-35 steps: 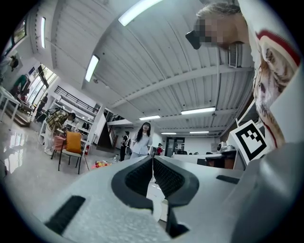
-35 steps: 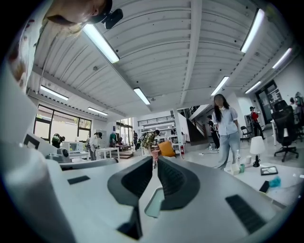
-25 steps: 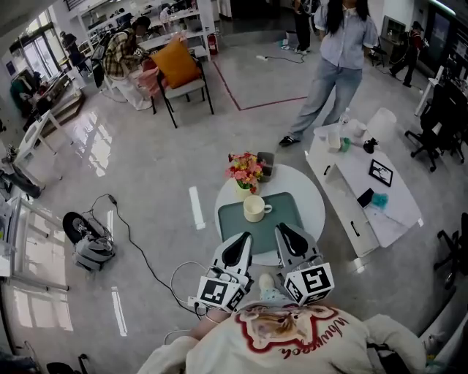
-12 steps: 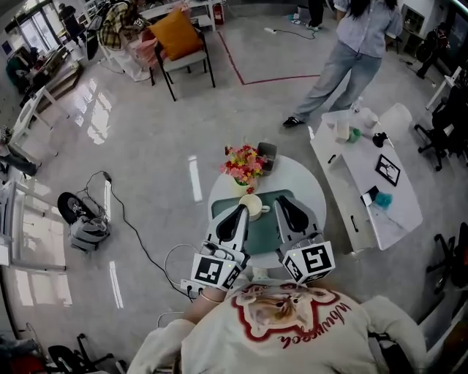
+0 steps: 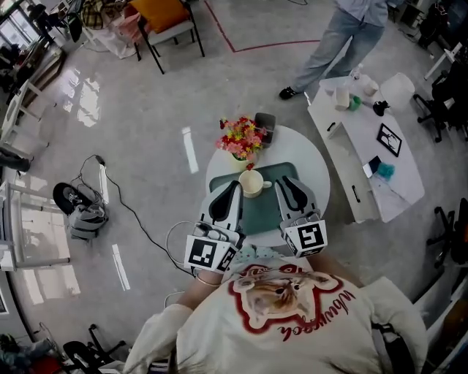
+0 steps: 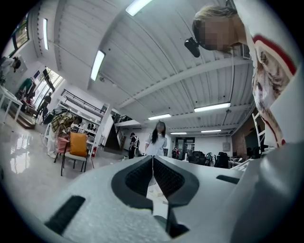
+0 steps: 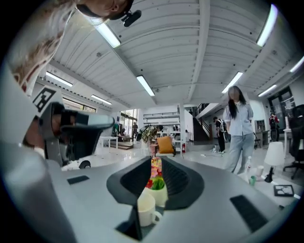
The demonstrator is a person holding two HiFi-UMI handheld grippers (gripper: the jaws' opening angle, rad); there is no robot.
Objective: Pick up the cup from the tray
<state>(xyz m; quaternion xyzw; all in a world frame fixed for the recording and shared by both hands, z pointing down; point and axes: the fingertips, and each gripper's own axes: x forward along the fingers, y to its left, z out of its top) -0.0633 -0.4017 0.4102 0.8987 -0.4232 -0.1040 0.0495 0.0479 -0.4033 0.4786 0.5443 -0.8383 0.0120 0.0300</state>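
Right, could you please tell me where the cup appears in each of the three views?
Head view: the cup is at the centre, on the tray.
Left gripper view: the cup is not in it.
Right gripper view: the cup is at bottom centre, seen through the gap between the jaws.
Shared landmark: the orange chair, top left in the head view, left in the left gripper view, centre in the right.
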